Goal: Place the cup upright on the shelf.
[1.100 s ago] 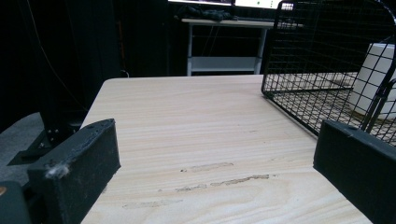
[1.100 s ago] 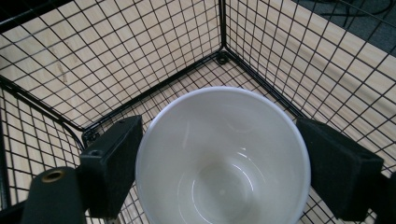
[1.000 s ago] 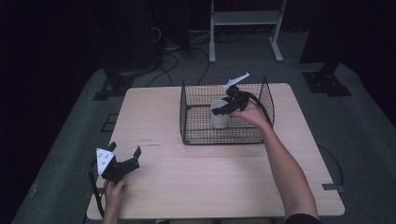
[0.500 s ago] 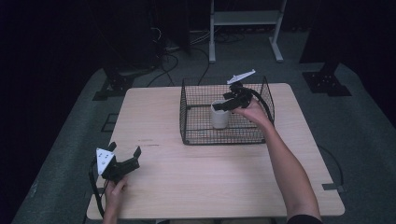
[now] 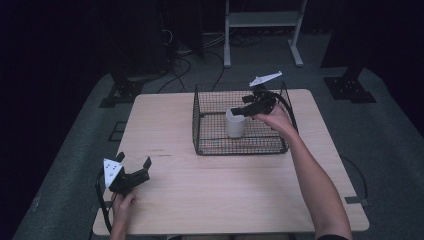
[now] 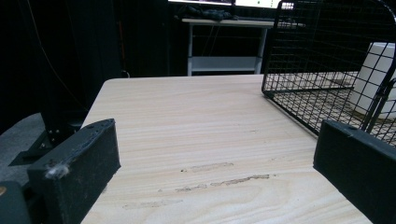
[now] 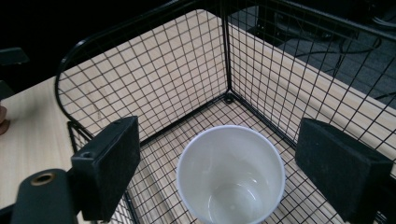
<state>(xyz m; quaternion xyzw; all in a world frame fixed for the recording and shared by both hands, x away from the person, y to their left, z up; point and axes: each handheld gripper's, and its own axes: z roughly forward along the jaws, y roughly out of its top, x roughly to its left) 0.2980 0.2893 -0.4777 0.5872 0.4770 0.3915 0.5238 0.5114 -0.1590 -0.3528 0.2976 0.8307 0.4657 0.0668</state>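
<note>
High view: my right gripper (image 5: 246, 110) hangs over the white cup (image 5: 235, 123), which stands upright on the mesh floor of the black wire basket (image 5: 210, 149) at centre frame. Its jaws have just been opening and are off the cup. My left gripper (image 5: 134, 169) rests at lower left on the pale wood-grain table (image 5: 200, 190).

Left gripper view: blunt black jaws spread, nothing between them.

Right gripper view: the smooth, round cup (image 7: 231, 175) sits at lower centre, released, with a padded jaw either side.
</note>
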